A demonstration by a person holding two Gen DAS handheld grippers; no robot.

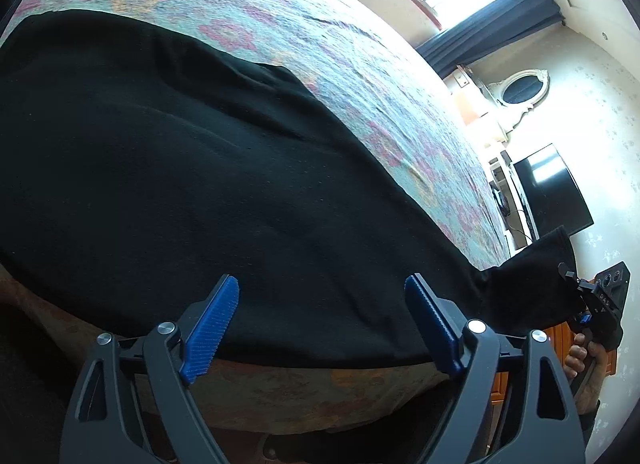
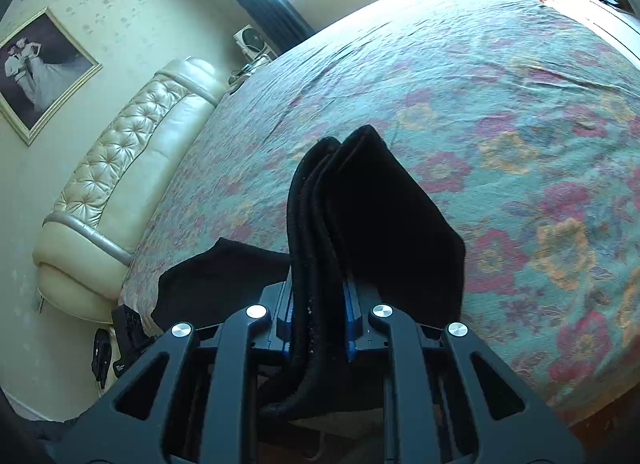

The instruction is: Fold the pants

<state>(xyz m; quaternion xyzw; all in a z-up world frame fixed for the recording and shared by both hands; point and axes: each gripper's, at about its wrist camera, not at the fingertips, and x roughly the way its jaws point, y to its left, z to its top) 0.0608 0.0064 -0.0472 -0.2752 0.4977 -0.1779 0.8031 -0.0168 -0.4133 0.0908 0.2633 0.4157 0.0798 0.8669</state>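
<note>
Black pants (image 1: 180, 184) lie spread on a floral bedspread (image 1: 340, 56), reaching to the bed's near edge. My left gripper (image 1: 320, 292) is open, its blue pads (image 1: 212, 328) just above the near edge of the pants, holding nothing. My right gripper (image 2: 318, 304) is shut on a bunched end of the pants (image 2: 360, 200), with the layered hems standing up between the pads. In the left wrist view the right gripper (image 1: 592, 304) shows at the far right, holding that end lifted off the bed edge.
The bedspread (image 2: 480, 104) covers a wide bed with a cream tufted headboard (image 2: 120, 168). A dark television (image 1: 552, 192), an oval mirror (image 1: 524, 88) and a window with dark curtains (image 1: 488, 32) are beyond the bed.
</note>
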